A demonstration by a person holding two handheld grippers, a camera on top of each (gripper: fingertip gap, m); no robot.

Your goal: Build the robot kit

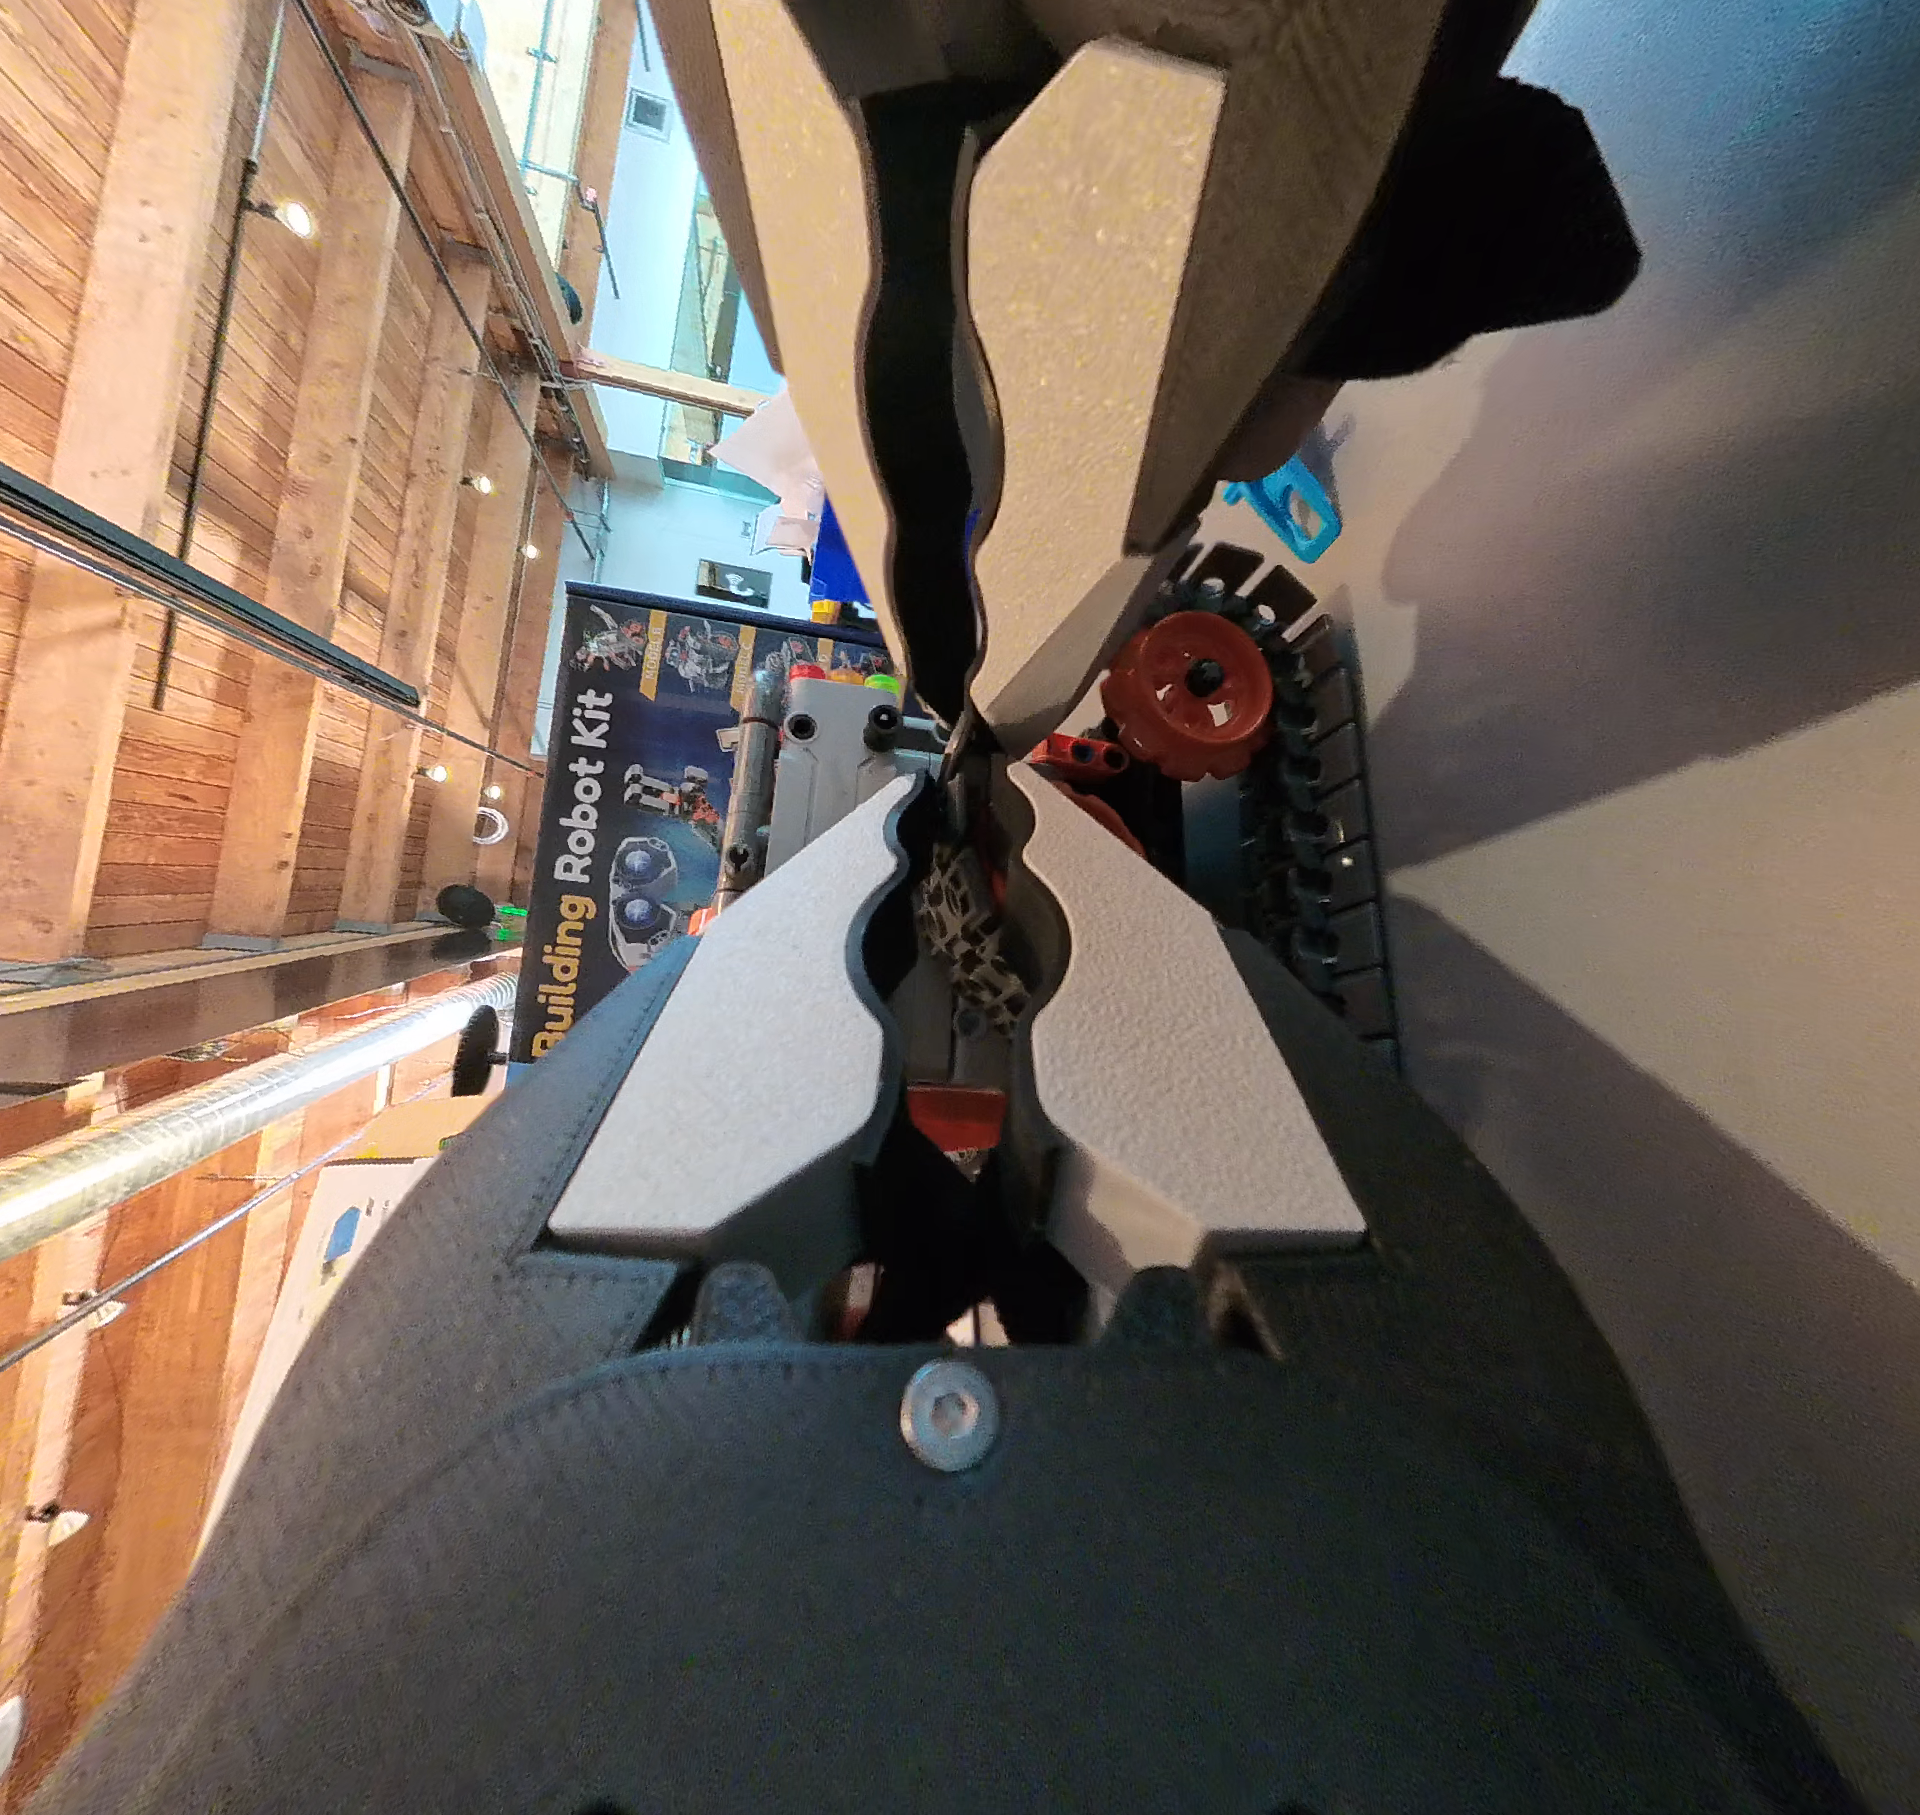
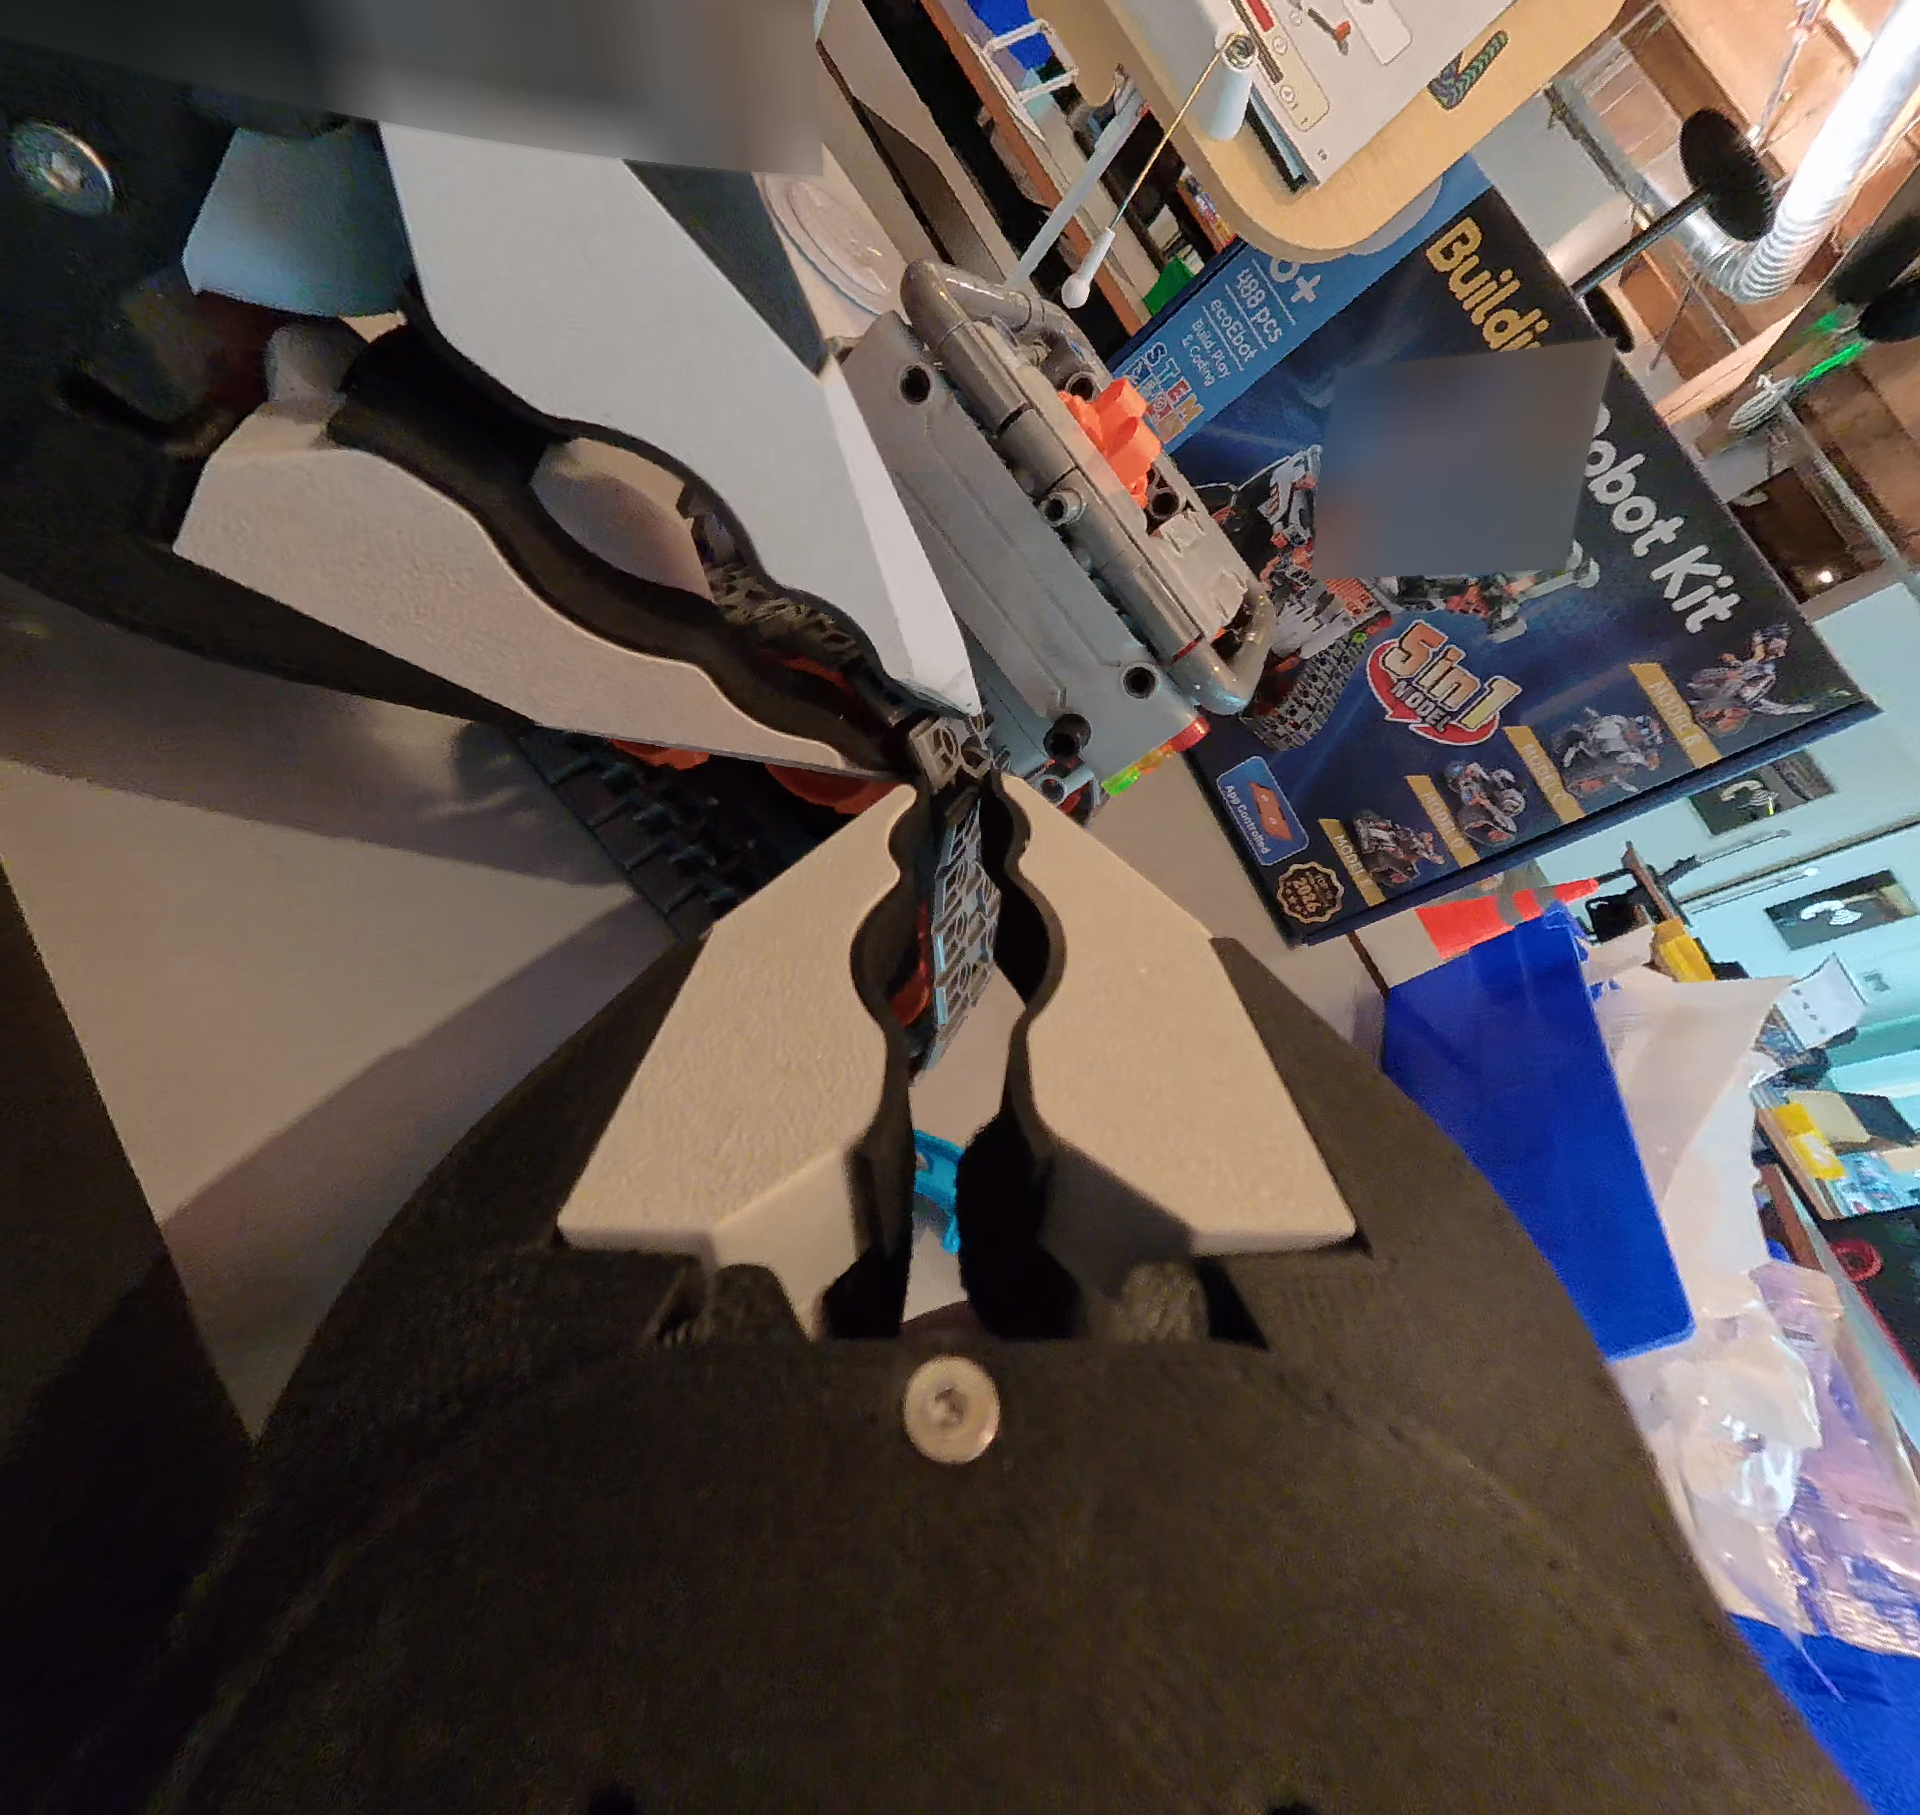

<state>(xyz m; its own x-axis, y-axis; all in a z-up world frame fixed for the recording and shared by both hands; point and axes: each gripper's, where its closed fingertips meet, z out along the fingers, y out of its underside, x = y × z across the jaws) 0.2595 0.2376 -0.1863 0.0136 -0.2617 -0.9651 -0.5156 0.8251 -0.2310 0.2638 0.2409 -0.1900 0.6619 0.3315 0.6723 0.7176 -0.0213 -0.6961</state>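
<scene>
At the centre of the left wrist view, our left gripper [image 1: 966, 778] and right gripper [image 1: 971, 726] meet tip to tip beside the tracked model [image 1: 1309, 830] on the grey table [image 1: 1662, 934]. The right tongs pinch the perforated beam [image 2: 961, 924] near their tips. We cannot tell whether the left tongs press it. The red wheel [image 1: 1184, 695] sits at two o'clock from the tips and the kit box [image 1: 623, 809] at nine. We judge so shallow a hold wants a straight, even squeeze.

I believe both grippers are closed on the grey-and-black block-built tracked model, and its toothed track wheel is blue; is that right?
Not quite: the toothed track wheel is red, not blue, as the left wrist view shows. The rest stands: the left gripper and the right gripper are both closed on the grey-and-black block-built tracked model.
</scene>
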